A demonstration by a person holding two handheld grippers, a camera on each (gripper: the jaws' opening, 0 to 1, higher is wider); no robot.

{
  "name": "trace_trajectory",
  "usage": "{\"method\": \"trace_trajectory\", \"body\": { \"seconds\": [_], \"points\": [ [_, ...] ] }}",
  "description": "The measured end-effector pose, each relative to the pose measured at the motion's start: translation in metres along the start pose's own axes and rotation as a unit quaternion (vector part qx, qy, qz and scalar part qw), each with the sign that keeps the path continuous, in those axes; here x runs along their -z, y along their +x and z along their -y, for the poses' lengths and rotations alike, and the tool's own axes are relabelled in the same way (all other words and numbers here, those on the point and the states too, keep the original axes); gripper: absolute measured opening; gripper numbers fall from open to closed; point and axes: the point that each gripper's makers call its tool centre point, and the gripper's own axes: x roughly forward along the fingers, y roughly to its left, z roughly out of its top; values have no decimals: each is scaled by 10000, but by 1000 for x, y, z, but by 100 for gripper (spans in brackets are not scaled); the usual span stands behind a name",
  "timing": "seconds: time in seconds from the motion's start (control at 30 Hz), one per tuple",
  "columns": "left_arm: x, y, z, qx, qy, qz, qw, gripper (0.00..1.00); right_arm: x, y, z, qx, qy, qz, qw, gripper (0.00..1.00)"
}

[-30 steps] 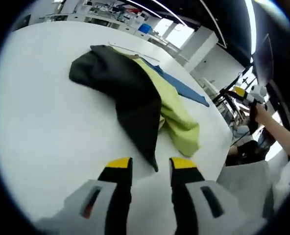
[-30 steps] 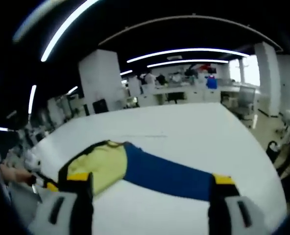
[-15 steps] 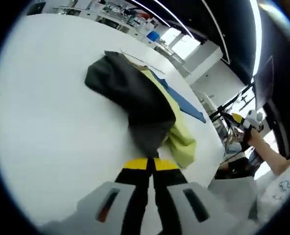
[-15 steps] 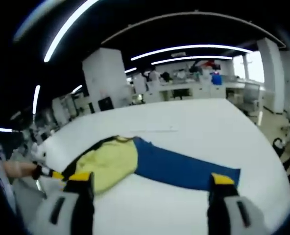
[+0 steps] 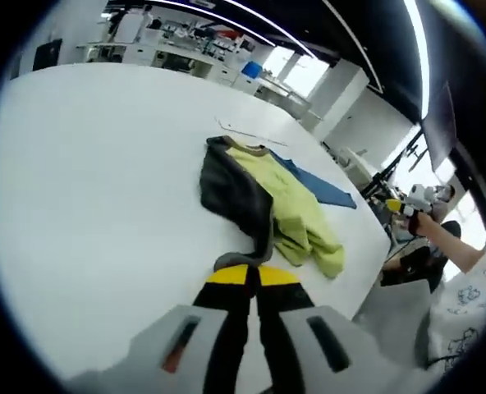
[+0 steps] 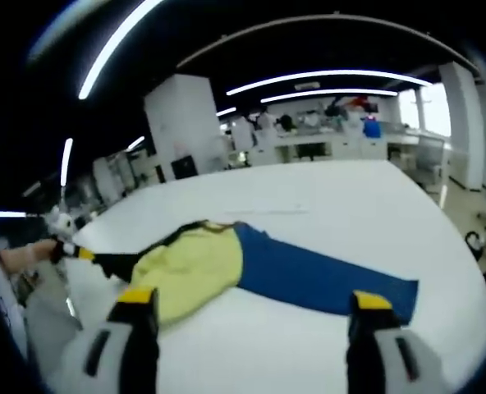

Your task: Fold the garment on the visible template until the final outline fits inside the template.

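A black and yellow-green garment (image 5: 263,197) lies crumpled on the white table (image 5: 87,180), partly over a flat blue template (image 5: 321,187). My left gripper (image 5: 245,276) is shut on a black end of the garment, which stretches from the pile to the jaws. In the right gripper view the yellow-green part (image 6: 195,267) covers the left end of the blue template (image 6: 317,272). The black end runs left to the left gripper (image 6: 84,254). My right gripper (image 6: 253,300) is open above the table's near edge, holding nothing. It appears far right as the right gripper (image 5: 399,206) in a hand.
A thin pale line (image 5: 247,133) lies on the table beyond the garment. Desks and shelves (image 6: 325,135) stand far behind the table. A person's sleeve (image 5: 473,287) is at the table's right edge. Bare table (image 6: 341,201) surrounds the garment.
My left gripper shut on the garment's black end and drew it back, stretching the black part out from the pile. The right gripper stayed open and shifted slightly.
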Motion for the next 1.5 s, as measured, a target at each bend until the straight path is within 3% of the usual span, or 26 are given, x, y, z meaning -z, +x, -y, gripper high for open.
{"method": "trace_trajectory", "body": {
  "seconds": [0.27, 0.6, 0.7, 1.0, 1.1, 1.23, 1.5],
  "points": [
    [-11, -16, -40, -305, -117, -324, 9989, 0, 7, 7, 0, -57, -34, -119, 9999, 96],
    [-25, -23, -113, -783, -341, -528, 9949, 0, 15, 11, 2, -58, 28, -236, 9997, 96],
    [-25, -25, -119, -894, -497, -527, 9934, 0, 16, 11, 2, -46, 23, -266, 9996, 96],
    [-43, -20, -174, -1214, -534, -849, 9875, 0, 25, 18, 9, -5, 99, -380, 9992, 96],
    [-52, -17, -203, -1366, -663, -904, 9843, 0, 30, 21, 8, -8, 151, -423, 9990, 96],
    [-60, -12, -228, -1543, -691, -1039, 9801, 0, 35, 24, 6, -18, 171, -497, 9986, 96],
    [-67, 0, -273, -1833, -659, -1362, 9713, 0, 34, 26, 6, -25, 281, -442, 9986, 96]
  ]
}}
